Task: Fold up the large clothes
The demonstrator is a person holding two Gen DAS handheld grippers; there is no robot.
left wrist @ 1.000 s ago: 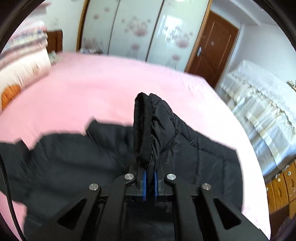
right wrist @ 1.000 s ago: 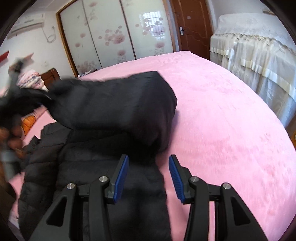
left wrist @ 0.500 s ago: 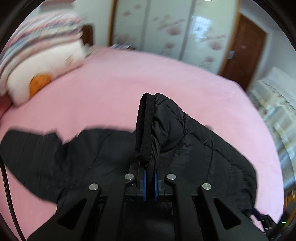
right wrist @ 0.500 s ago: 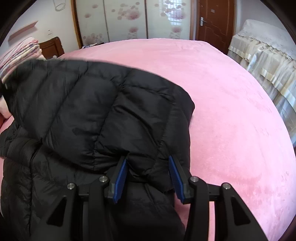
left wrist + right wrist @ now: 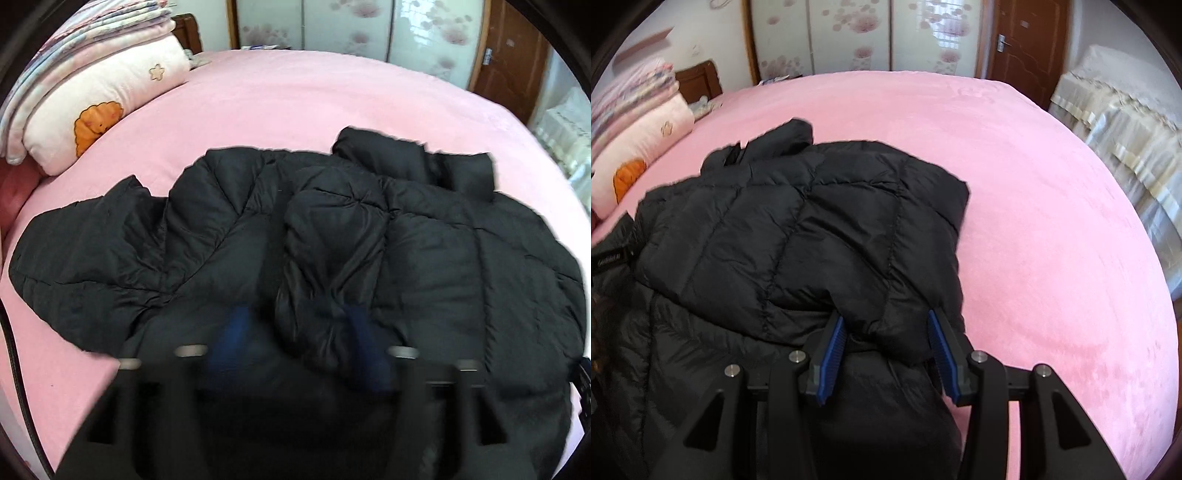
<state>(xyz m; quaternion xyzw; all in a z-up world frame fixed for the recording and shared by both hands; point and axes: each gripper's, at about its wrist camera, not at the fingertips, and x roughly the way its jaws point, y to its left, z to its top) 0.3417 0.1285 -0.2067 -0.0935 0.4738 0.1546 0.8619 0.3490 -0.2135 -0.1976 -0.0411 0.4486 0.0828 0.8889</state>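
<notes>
Half a second ago the left claw [image 5: 295, 343] was pinched shut on a raised cuff; now its blurred blue pads stand apart and the sleeve [image 5: 332, 251] lies flat across the black jacket [image 5: 461, 258], just ahead of them. The right claw [image 5: 886, 350] is spread too, its pads straddling the edge of the folded-over side [image 5: 812, 229] without squeezing. Both sides look folded inward, so a crosswise fold likely follows. The jacket rests on the pink bed [image 5: 1052, 221]; no containers are visible.

Motion blur smears the left gripper [image 5: 297, 339] so its blue pads [image 5: 231, 341] lose their edges, and the black jacket [image 5: 424, 251] runs off the frame's bottom.
</notes>
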